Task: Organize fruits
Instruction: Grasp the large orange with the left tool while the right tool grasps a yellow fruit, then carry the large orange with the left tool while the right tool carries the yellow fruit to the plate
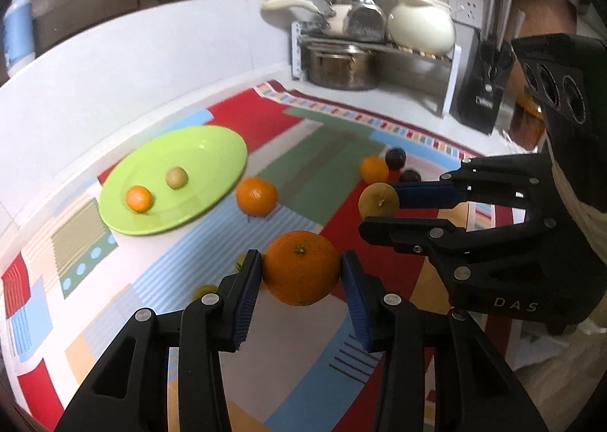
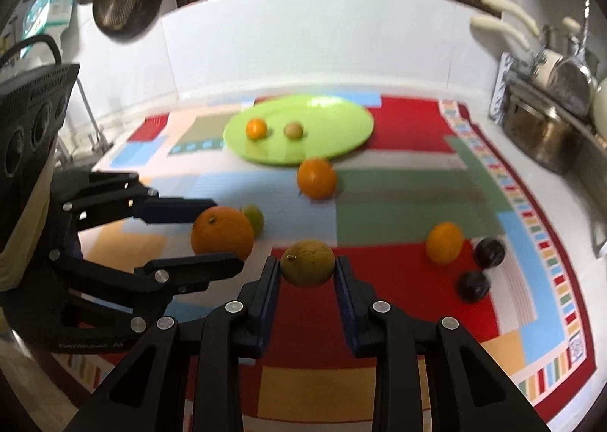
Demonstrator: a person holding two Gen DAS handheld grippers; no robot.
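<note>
Left fingers (image 1: 242, 280): clamping the big orange (image 1: 301, 267), carrying it above the cloth (image 1: 322, 174).
Right fingers (image 2: 271, 288): gripping a yellow-green fruit (image 2: 308, 263).
Green plate (image 1: 212, 151): waiting far left, collecting fruit.

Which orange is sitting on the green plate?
The small orange, beside a tan fruit on the green plate. The other oranges are off it.

Big orange (image 1: 301, 267) clamped in left gripper (image 1: 301, 272). Yellow-brown fruit (image 2: 308, 263) clamped in right gripper (image 2: 307, 269). Green plate (image 2: 334, 117) holds sm. orange (image 2: 256, 129) + tan fruit (image 2: 293, 130). Loose on cloth: 2 oranges, 2 dark plums (image 2: 489, 252), 1 green fruit (image 2: 253, 219).
</note>
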